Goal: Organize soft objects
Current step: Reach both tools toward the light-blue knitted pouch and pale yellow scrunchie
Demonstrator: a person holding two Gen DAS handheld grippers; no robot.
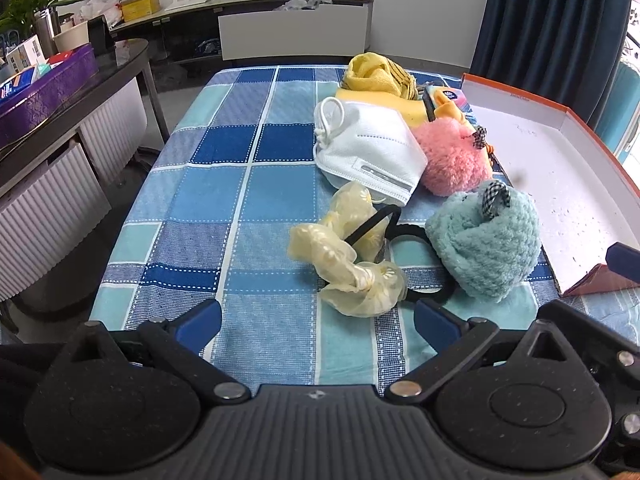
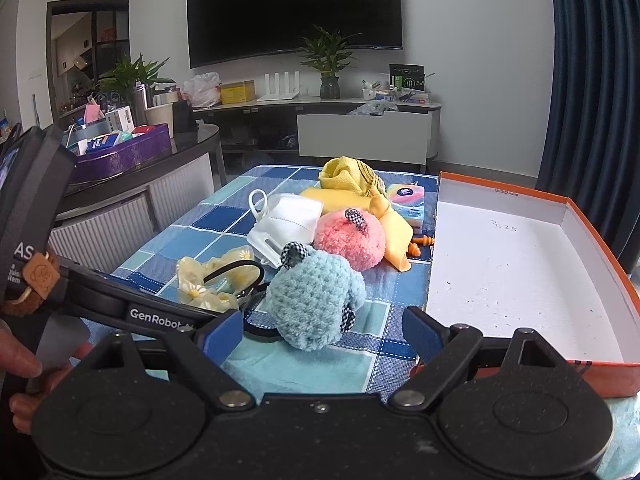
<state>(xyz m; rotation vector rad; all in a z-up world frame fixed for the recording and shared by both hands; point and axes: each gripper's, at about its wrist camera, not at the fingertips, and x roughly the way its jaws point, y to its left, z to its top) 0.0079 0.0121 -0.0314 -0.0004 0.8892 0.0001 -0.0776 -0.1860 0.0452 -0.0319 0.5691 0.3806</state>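
A pile of soft things lies on the blue checked tablecloth (image 1: 248, 184): a yellow scrunchie (image 1: 348, 252) on a black hair band (image 1: 404, 232), a blue crocheted pouch (image 1: 484, 240), a pink fluffy pouch (image 1: 452, 160), a white face mask (image 1: 368, 152) and a yellow cloth (image 1: 372, 72). An orange box (image 1: 560, 168) with a white inside lies to the right, with only specks in it. My left gripper (image 1: 318, 322) is open just short of the scrunchie. My right gripper (image 2: 324, 334) is open, and the blue pouch (image 2: 312, 300) lies just ahead between its fingers.
Behind the pouches lie a yellow sponge (image 2: 320, 194), a tissue pack (image 2: 408, 200) and orange earplugs (image 2: 422, 244). A dark side table with a purple box (image 1: 44, 88) stands left of the table. The left gripper's body (image 2: 120, 308) and a hand (image 2: 24, 364) fill the right wrist view's left edge.
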